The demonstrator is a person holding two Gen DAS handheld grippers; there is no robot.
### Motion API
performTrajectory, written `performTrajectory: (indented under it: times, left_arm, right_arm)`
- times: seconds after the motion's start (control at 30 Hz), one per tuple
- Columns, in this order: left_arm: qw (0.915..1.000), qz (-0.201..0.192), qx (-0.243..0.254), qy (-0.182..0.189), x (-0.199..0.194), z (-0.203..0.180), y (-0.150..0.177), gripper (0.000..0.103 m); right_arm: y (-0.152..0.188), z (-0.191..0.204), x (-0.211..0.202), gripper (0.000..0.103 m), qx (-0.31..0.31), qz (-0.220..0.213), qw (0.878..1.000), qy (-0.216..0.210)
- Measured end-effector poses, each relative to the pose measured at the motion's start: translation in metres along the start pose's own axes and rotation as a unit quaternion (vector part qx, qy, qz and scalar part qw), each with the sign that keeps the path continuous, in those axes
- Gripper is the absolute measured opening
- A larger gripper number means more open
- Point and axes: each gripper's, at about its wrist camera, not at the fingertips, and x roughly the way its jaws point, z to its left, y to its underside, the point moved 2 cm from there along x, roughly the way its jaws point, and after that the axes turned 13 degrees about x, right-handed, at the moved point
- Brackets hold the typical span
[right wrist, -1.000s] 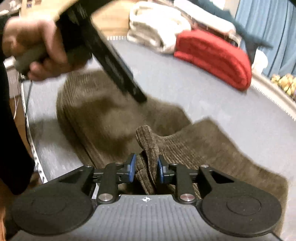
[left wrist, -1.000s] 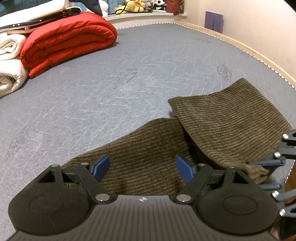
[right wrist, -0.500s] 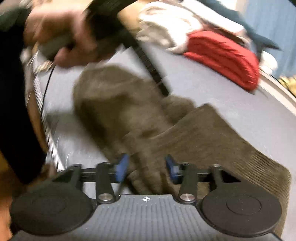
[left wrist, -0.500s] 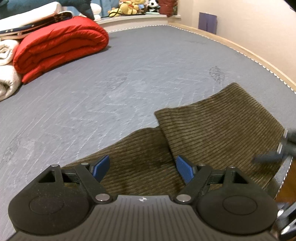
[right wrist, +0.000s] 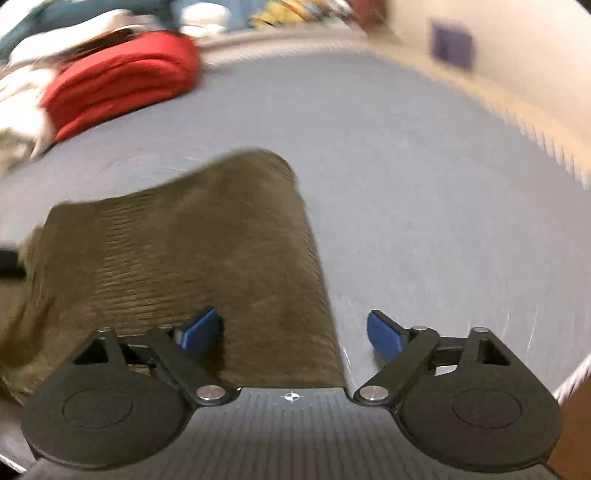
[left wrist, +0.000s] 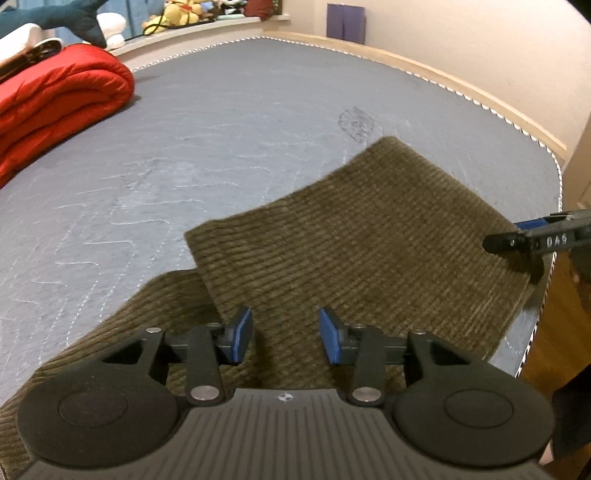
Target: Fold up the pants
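The olive-brown corduroy pants [left wrist: 354, 240] lie on the grey mattress [left wrist: 221, 122] with one part folded over the other. My left gripper [left wrist: 285, 335] is open and empty just above the lower layer near the fold edge. My right gripper [right wrist: 291, 330] is open wide and empty over the right edge of the pants [right wrist: 207, 243]; that view is blurred. The right gripper's tip also shows at the right edge of the left wrist view [left wrist: 532, 238], at the pants' near corner.
A rolled red blanket [left wrist: 55, 99] and white bedding lie at the far left of the mattress. Stuffed toys [left wrist: 181, 14] sit on the far ledge. The mattress edge [left wrist: 546, 284] and wooden floor are at the right, a beige wall behind.
My right gripper let go of the bunched pants fabric, opened wide and swung to face the far wall. The folded part now lies flat. My left gripper's jaws have narrowed but stay open.
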Motion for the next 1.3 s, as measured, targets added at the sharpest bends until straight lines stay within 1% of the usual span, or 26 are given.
performTrajectory:
  times: [0.1, 0.17, 0.2, 0.23, 0.3, 0.33, 0.47, 0.5, 0.57, 0.63, 0.67, 0.73, 0.77, 0.8, 0.87, 0.93, 0.97, 1.0, 1.03, 1.07, 1.1, 1.13, 1.17, 1.2, 1.27, 1.3]
  left_arm:
    - [1.0000, 0.004, -0.003, 0.001, 0.004, -0.003, -0.001, 0.046]
    - [1.0000, 0.004, -0.008, 0.002, 0.004, -0.001, -0.001, 0.047]
    - [0.9999, 0.002, -0.012, 0.004, 0.004, -0.001, -0.002, 0.047]
    - [0.9999, 0.000, -0.016, 0.007, 0.004, 0.000, -0.003, 0.047]
    - [0.9996, -0.010, -0.022, 0.016, 0.001, -0.001, -0.007, 0.052]
    - [0.9992, -0.017, -0.025, 0.024, 0.000, -0.001, -0.010, 0.054]
    - [0.9971, -0.052, -0.024, 0.050, -0.011, -0.010, -0.021, 0.080]
    - [0.9962, -0.062, -0.024, 0.056, -0.014, -0.012, -0.023, 0.083]
    - [0.9939, -0.079, -0.027, 0.072, -0.019, -0.015, -0.029, 0.084]
    - [0.9896, -0.096, -0.043, 0.098, -0.023, -0.016, -0.035, 0.086]
    - [0.9865, -0.106, -0.053, 0.113, -0.026, -0.016, -0.037, 0.087]
    - [0.9780, -0.127, -0.074, 0.148, -0.032, -0.015, -0.042, 0.092]
    - [0.9746, -0.135, -0.083, 0.158, -0.034, -0.015, -0.044, 0.099]
    - [0.9717, -0.145, -0.094, 0.161, -0.037, -0.013, -0.045, 0.102]
    - [0.9696, -0.143, -0.102, 0.171, -0.038, -0.011, -0.047, 0.102]
    - [0.9713, -0.132, -0.107, 0.166, -0.036, -0.011, -0.046, 0.102]
    - [0.9718, -0.127, -0.108, 0.166, -0.034, -0.011, -0.045, 0.102]
    - [0.9743, -0.116, -0.105, 0.161, -0.031, -0.011, -0.043, 0.101]
    - [0.9795, -0.103, -0.098, 0.142, -0.029, -0.011, -0.042, 0.098]
    - [0.9854, -0.090, -0.088, 0.115, -0.028, -0.012, -0.040, 0.083]
    - [0.9897, -0.075, -0.081, 0.091, -0.025, -0.011, -0.038, 0.063]
    - [0.9918, -0.063, -0.080, 0.077, -0.022, -0.008, -0.034, 0.055]
    - [0.9926, -0.051, -0.086, 0.068, -0.020, -0.001, -0.031, 0.038]
    - [0.9930, -0.041, -0.093, 0.060, -0.019, 0.006, -0.026, 0.031]
    - [0.9928, -0.042, -0.105, 0.039, -0.023, 0.019, -0.017, 0.027]
    - [0.9930, -0.045, -0.106, 0.024, -0.027, 0.026, -0.013, 0.026]
  right_arm:
    - [0.002, -0.011, 0.011, 0.095, 0.065, 0.055, 0.995, -0.046]
    - [0.006, -0.011, 0.014, 0.094, 0.079, 0.060, 0.993, -0.066]
    - [0.008, -0.009, 0.011, 0.089, 0.070, 0.056, 0.993, -0.070]
    - [0.010, -0.005, 0.007, 0.074, 0.063, 0.054, 0.993, -0.080]
    - [0.010, 0.001, 0.000, 0.063, 0.058, 0.043, 0.994, -0.078]
    - [0.010, 0.005, -0.003, 0.056, 0.048, 0.040, 0.995, -0.076]
    - [0.014, 0.027, -0.022, 0.041, -0.035, -0.002, 0.998, -0.052]
    - [0.015, 0.035, -0.027, 0.038, -0.055, -0.013, 0.997, -0.048]
    - [0.020, 0.053, -0.041, 0.033, -0.114, -0.047, 0.991, -0.042]
    - [0.031, 0.075, -0.057, 0.032, -0.179, -0.088, 0.979, -0.048]
    - [0.039, 0.090, -0.067, 0.031, -0.219, -0.111, 0.968, -0.056]
    - [0.059, 0.119, -0.080, 0.031, -0.297, -0.144, 0.941, -0.072]
    - [0.073, 0.133, -0.088, 0.030, -0.336, -0.156, 0.925, -0.084]
    - [0.083, 0.142, -0.094, 0.030, -0.361, -0.162, 0.914, -0.091]
    - [0.103, 0.161, -0.097, 0.030, -0.407, -0.168, 0.892, -0.101]
    - [0.118, 0.174, -0.100, 0.029, -0.438, -0.171, 0.876, -0.110]
    - [0.126, 0.181, -0.099, 0.028, -0.460, -0.179, 0.863, -0.110]
    - [0.132, 0.187, -0.097, 0.028, -0.478, -0.185, 0.851, -0.111]
    - [0.137, 0.191, -0.096, 0.028, -0.490, -0.186, 0.844, -0.114]
    - [0.142, 0.197, -0.096, 0.027, -0.499, -0.188, 0.838, -0.117]
    - [0.145, 0.202, -0.097, 0.027, -0.504, -0.187, 0.834, -0.120]
    - [0.146, 0.207, -0.097, 0.027, -0.506, -0.183, 0.834, -0.126]
    - [0.146, 0.211, -0.096, 0.027, -0.506, -0.180, 0.834, -0.128]
    - [0.146, 0.213, -0.096, 0.028, -0.506, -0.176, 0.834, -0.129]
    - [0.136, 0.223, -0.092, 0.031, -0.495, -0.167, 0.840, -0.147]
    - [0.130, 0.228, -0.095, 0.032, -0.483, -0.166, 0.844, -0.166]
